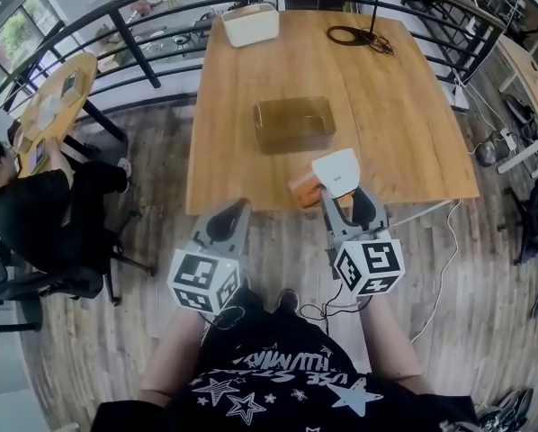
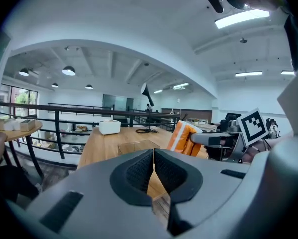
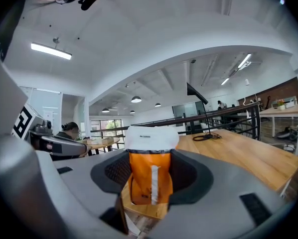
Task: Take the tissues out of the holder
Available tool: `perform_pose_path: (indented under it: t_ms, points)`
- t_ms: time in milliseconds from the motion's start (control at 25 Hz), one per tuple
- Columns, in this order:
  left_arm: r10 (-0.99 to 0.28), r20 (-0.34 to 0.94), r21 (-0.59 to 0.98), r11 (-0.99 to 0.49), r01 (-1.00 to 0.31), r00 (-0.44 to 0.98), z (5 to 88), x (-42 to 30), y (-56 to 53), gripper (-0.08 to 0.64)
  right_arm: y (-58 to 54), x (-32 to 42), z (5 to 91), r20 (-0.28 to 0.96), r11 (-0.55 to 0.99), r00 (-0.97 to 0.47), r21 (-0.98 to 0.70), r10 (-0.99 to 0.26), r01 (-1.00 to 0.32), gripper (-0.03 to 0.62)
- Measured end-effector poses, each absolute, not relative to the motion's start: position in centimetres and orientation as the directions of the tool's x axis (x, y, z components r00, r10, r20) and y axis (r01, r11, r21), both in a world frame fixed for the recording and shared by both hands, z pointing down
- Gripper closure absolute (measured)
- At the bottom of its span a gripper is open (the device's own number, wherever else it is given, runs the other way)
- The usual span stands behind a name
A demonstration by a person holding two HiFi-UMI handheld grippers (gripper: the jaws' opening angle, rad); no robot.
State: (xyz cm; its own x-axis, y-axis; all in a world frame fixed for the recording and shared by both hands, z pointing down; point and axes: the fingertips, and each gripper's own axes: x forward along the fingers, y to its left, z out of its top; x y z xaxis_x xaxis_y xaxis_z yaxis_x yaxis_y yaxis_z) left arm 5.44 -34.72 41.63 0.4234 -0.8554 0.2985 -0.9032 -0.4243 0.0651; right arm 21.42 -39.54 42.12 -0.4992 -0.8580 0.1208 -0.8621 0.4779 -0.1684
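My right gripper [image 1: 345, 198] [image 3: 149, 179] is shut on an orange tissue pack with a white top [image 1: 326, 176] [image 3: 148, 176]. It holds the pack just above the near edge of the wooden table [image 1: 404, 124], with the pack upright between the pads in the right gripper view. The clear, empty-looking tissue holder [image 1: 293, 123] [image 2: 138, 146] lies at the table's middle, beyond the pack. My left gripper [image 1: 236, 210] [image 2: 153, 156] is shut with nothing in it, held in front of the table edge to the left. The left gripper view shows the pack [image 2: 184, 137] off to the right.
A white box [image 1: 251, 24] stands at the table's far edge and a coiled black cable [image 1: 361, 36] lies at the far right. A black railing [image 1: 143, 57] runs behind. A seated person [image 1: 35, 205] is at another table on the left.
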Motion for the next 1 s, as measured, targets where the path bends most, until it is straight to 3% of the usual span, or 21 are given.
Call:
perform_pose_path:
  t_ms: [440,1000]
  points:
    - [-0.833,0.289,0.085,-0.468,-0.879,0.472,41.6,5.7,-33.5,0.545,-37.8,20.9,43.0,0.16,0.445,-0.468,-0.156,-0.869,-0.882,0.376]
    - [-0.832,0.286,0.113,-0.463,-0.879,0.475,41.1,-4.8,-23.2,0.545,-27.9,12.2,41.1,0.174,0.406,-0.421,-0.116,-0.89,-0.906,0.376]
